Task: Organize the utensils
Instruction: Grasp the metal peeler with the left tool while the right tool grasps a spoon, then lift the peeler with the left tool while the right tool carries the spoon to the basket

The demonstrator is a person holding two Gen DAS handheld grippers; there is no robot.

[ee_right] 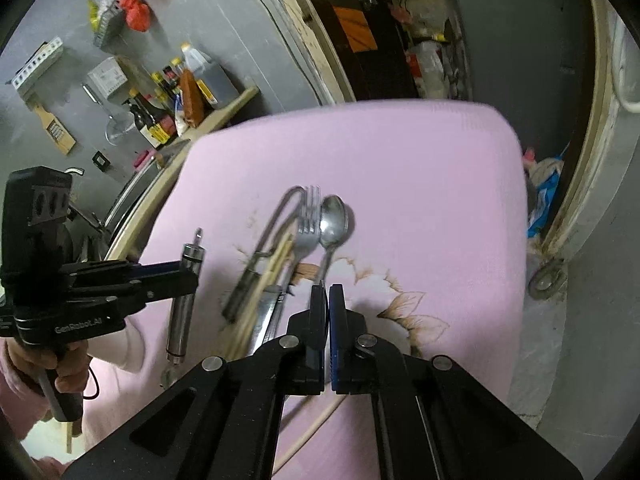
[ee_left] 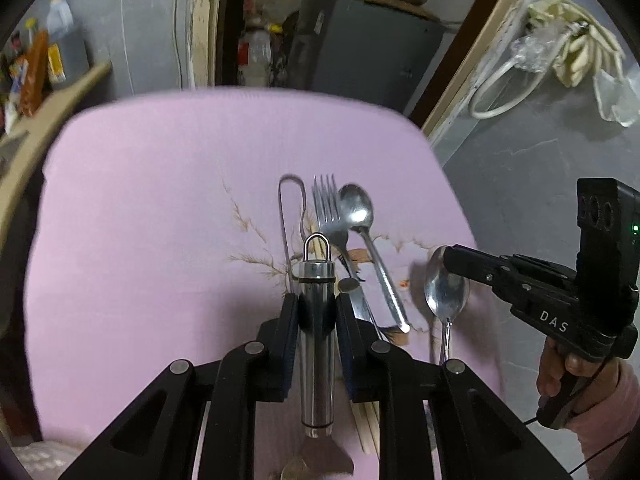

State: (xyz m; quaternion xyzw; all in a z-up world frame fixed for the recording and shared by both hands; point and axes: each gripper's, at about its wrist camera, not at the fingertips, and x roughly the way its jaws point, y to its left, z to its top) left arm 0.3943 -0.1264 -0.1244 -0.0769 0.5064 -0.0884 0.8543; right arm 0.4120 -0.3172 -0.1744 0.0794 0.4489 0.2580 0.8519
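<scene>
Pink floral cloth [ee_left: 160, 200] covers the table. Left claw [ee_left: 318, 312], at 6 o'clock in its own view, pinches a steel-handled tool [ee_left: 318, 340] by the handle, hanging loop pointing to 12 o'clock. Right claw [ee_left: 450, 258], at 3 o'clock, is pressed together on the bowl rim of a spoon [ee_left: 445, 292], its handle running toward 6 o'clock. On the cloth at centre lie a fork [ee_left: 328, 216], a second spoon [ee_left: 358, 210] just beside it toward 3 o'clock, and chopsticks [ee_right: 276, 268].
</scene>
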